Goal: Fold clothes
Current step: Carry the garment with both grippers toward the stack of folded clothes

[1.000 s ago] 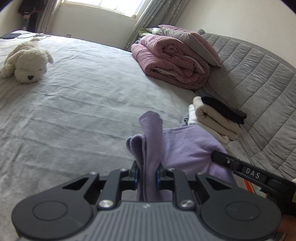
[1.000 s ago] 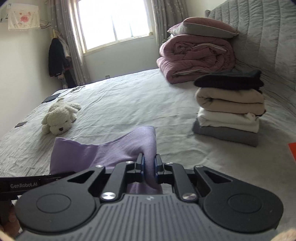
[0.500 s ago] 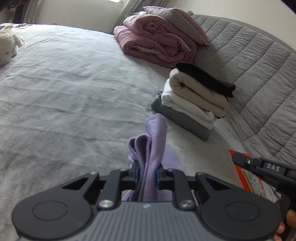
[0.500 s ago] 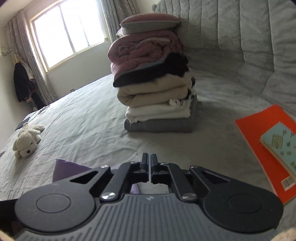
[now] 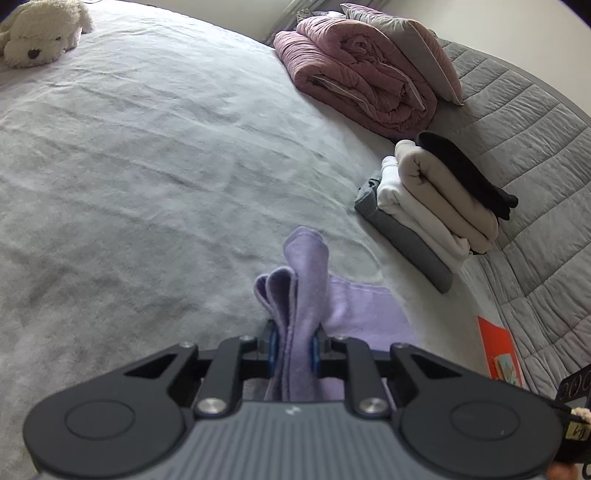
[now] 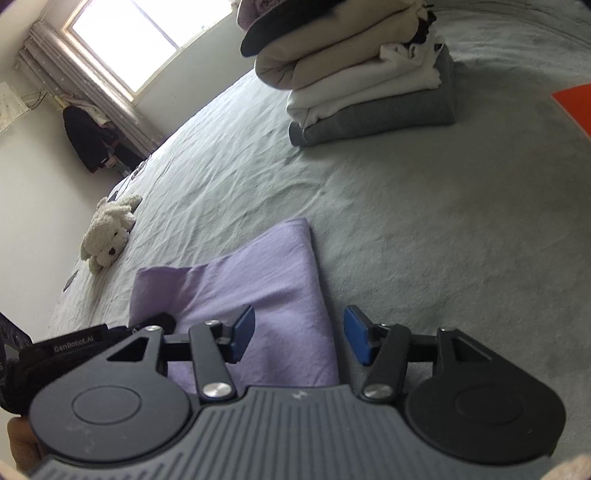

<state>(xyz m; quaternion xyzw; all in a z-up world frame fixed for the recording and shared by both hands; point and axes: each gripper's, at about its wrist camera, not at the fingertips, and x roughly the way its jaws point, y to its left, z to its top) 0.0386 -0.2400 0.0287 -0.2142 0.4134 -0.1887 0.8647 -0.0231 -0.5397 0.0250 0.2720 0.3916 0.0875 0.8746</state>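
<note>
A lilac garment (image 5: 354, 310) lies folded on the grey bed sheet (image 5: 147, 166). My left gripper (image 5: 293, 349) is shut on a bunched edge of it, and the pinched cloth stands up above the pads. In the right wrist view the same lilac garment (image 6: 255, 288) lies flat on the sheet. My right gripper (image 6: 299, 334) hovers over its near right edge with its jaws opening; the blue pads (image 6: 356, 339) stand apart and press on nothing. The left gripper's black body (image 6: 74, 347) shows at that view's left edge.
A stack of folded clothes (image 5: 436, 199), grey, white, beige and black from the bottom up, sits by the quilted headboard (image 5: 535, 122). A rolled pink duvet (image 5: 362, 77) with a pillow lies behind it. A white plush dog (image 5: 40, 33) rests far left. An orange book (image 5: 498, 350) lies right.
My right gripper let go of the lilac cloth and its jaws swung apart. Both grippers dropped toward the bed, and the garment now lies flat on the sheet.
</note>
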